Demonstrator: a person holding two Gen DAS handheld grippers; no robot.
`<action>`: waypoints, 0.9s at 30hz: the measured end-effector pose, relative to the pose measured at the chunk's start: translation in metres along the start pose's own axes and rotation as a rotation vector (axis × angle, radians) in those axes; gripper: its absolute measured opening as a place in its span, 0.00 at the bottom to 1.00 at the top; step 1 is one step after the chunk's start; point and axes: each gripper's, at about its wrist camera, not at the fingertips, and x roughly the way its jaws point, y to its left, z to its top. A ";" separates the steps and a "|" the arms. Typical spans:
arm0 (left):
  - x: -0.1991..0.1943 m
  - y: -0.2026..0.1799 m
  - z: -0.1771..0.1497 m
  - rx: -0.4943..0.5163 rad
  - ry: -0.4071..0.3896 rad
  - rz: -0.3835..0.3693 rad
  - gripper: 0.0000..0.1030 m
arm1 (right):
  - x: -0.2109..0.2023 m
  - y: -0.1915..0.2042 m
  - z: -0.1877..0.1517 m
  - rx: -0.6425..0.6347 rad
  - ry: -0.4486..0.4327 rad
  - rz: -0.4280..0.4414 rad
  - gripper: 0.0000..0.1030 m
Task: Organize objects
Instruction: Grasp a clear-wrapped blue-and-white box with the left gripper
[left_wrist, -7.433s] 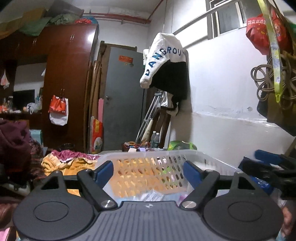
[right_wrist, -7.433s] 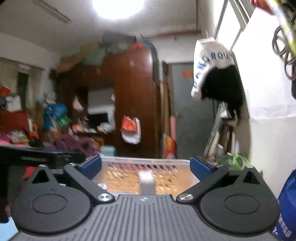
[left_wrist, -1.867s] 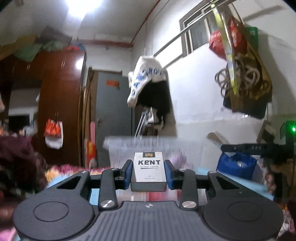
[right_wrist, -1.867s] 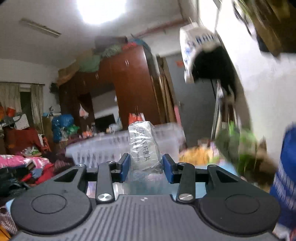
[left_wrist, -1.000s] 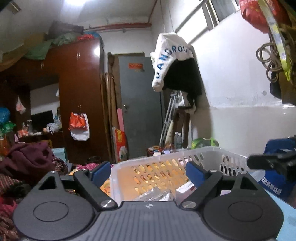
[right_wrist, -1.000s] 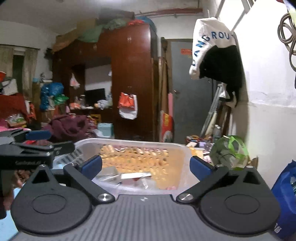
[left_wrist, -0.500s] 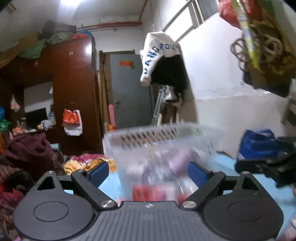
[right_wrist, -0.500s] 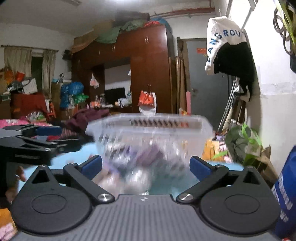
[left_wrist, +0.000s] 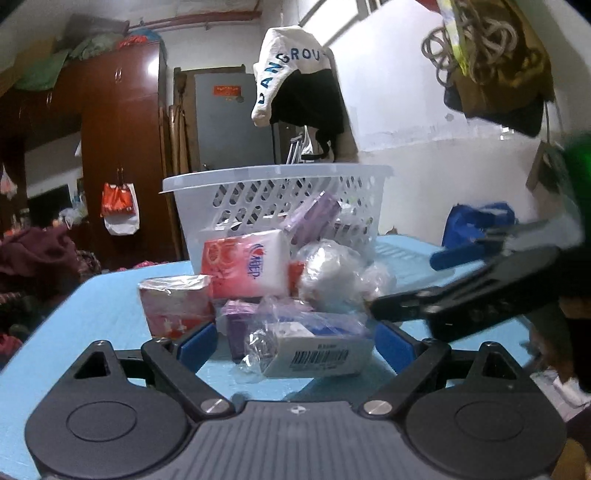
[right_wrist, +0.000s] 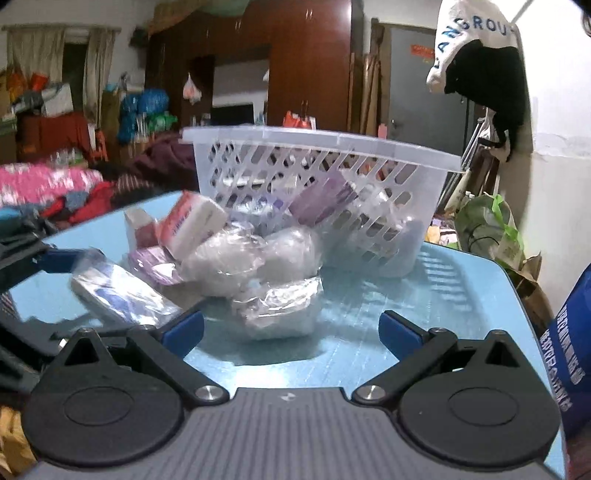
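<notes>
A white perforated basket (left_wrist: 277, 192) stands on the blue table (left_wrist: 110, 299), also in the right wrist view (right_wrist: 317, 173). In front of it lies a heap of packets: a red and white tissue pack (left_wrist: 245, 264), a second red pack (left_wrist: 175, 304), clear-wrapped bundles (right_wrist: 255, 254), a purple packet (right_wrist: 153, 264) and a wrapped white box with a barcode (left_wrist: 314, 356). My left gripper (left_wrist: 293, 341) is open, with the barcoded box between its fingers. My right gripper (right_wrist: 291, 326) is open and empty, just short of a wrapped bundle (right_wrist: 277, 308); it also shows in the left wrist view (left_wrist: 443, 295).
A blue bag (right_wrist: 572, 354) stands at the table's right edge. A green bag (right_wrist: 487, 229) sits beyond the table by the white wall. Clothes piles (right_wrist: 48, 188) and a dark wardrobe (left_wrist: 118, 155) lie to the left and behind.
Both grippers held a packet 1.9 s ago and let go over the basket. In the last half second the basket's contents spilled onto the table and the basket now stands behind them.
</notes>
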 end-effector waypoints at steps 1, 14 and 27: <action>0.002 -0.004 -0.001 0.015 0.009 0.013 0.92 | 0.004 0.001 0.001 -0.010 0.025 0.001 1.00; 0.007 -0.001 -0.012 0.006 0.040 0.005 0.92 | 0.008 -0.004 -0.005 -0.005 0.083 0.063 0.62; -0.006 0.010 -0.019 -0.032 -0.038 -0.041 0.70 | -0.013 -0.012 -0.012 0.037 -0.060 0.085 0.53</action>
